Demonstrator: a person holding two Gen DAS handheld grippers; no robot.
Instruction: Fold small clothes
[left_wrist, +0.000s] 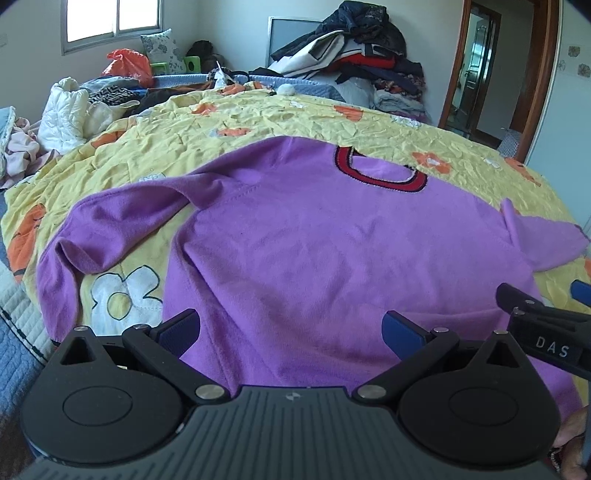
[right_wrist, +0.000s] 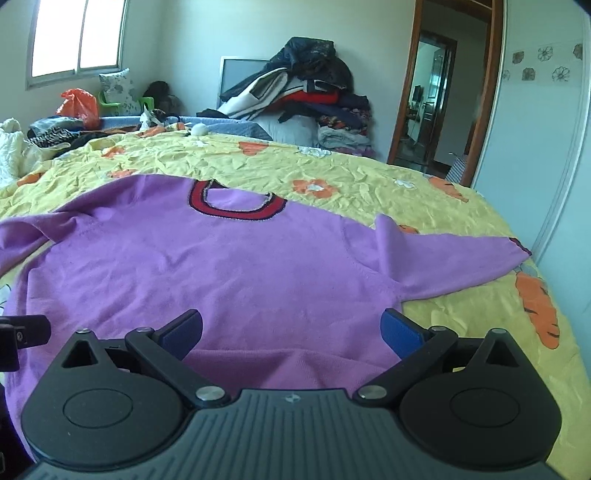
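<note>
A yellow blanket (left_wrist: 295, 114) with orange and white flowers covers the bed. At the top left of both views is a window (left_wrist: 110, 22). Below it sit an orange bag (left_wrist: 129, 66) and a flowered pillow (left_wrist: 162, 51). A white puffy jacket (left_wrist: 64, 114) lies at the left edge. At the top middle is a big pile of clothes (left_wrist: 362, 55). At the upper right, a brown door frame (right_wrist: 406, 92) stands open.

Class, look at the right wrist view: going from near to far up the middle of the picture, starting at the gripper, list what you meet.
right gripper → purple sweater → its red neckband → yellow flowered bedspread → pile of clothes against the far wall.
</note>
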